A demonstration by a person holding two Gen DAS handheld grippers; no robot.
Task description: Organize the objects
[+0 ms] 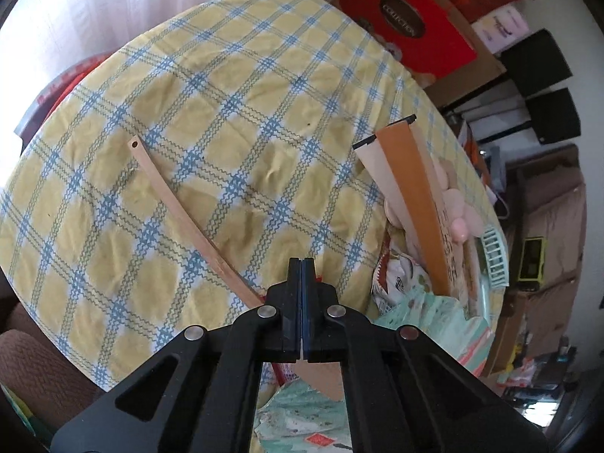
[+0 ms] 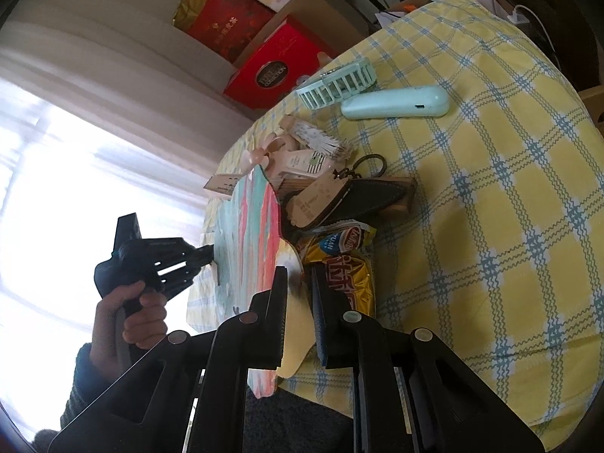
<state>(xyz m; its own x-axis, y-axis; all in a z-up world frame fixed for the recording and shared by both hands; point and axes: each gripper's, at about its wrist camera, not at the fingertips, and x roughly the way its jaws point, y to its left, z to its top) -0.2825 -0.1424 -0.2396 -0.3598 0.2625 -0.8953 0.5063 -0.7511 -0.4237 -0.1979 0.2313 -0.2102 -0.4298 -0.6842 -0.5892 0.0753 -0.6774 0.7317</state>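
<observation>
A teal-and-pink paper bag stands on edge at the near side of the checked tablecloth. My right gripper is shut on its cream near rim. My left gripper, held by a hand, meets the bag's far rim. In the left wrist view its fingers are pressed fully together, with the bag crumpled below and to the right. A thin wooden strip lies flat on the cloth to the left of those fingers.
Beside the bag sits a pile: gold snack packets, a dark leather pouch, card tags and a pink fan. A mint fan and a mint case lie farther back. Red boxes stand beyond the table.
</observation>
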